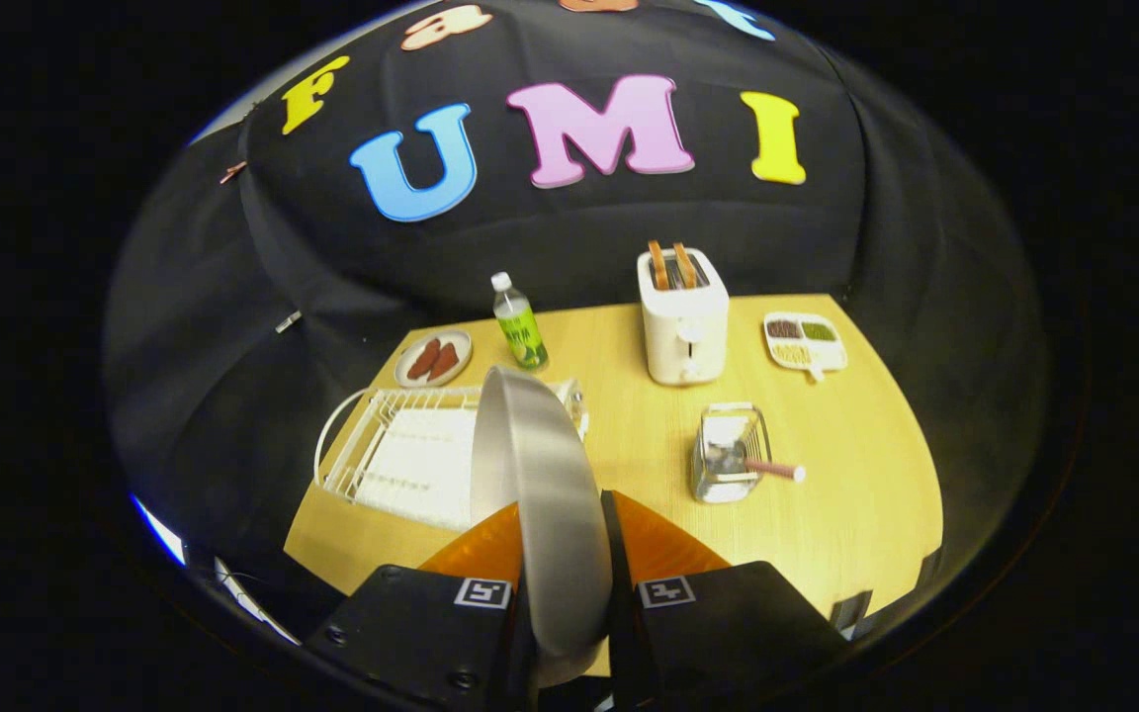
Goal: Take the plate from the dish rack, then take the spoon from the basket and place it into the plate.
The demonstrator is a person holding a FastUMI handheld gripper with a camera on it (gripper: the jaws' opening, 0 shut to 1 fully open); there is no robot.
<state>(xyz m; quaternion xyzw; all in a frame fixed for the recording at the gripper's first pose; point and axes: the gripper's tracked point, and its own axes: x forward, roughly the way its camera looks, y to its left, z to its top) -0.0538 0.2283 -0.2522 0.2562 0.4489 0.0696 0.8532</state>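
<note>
The fingers [562, 554] pinch the plate [540, 475] on edge, lifted above the dish rack [392, 445]. Right of the rack, the basket [726, 455] holds the spoon [772, 469]. Lay the plate flat on bare surface [856, 494] near the basket.

grey plate [542, 475], white dish rack [401, 455], pink-handled spoon [772, 469]

The grey metal plate [545, 475] stands on edge between the gripper [565, 554] fingers, both pressing on it. Taking the white two-slot toaster [683, 321] as landmark: the wire basket [728, 455] with the pink-handled spoon [772, 469] lies just before it, the divided white tray [805, 342] to its right, the clear plastic bottle [519, 326] to its left, the small round dish [433, 358] further left, and the white wire dish rack [401, 450] left and nearer, all on the wooden table [856, 494].
</note>
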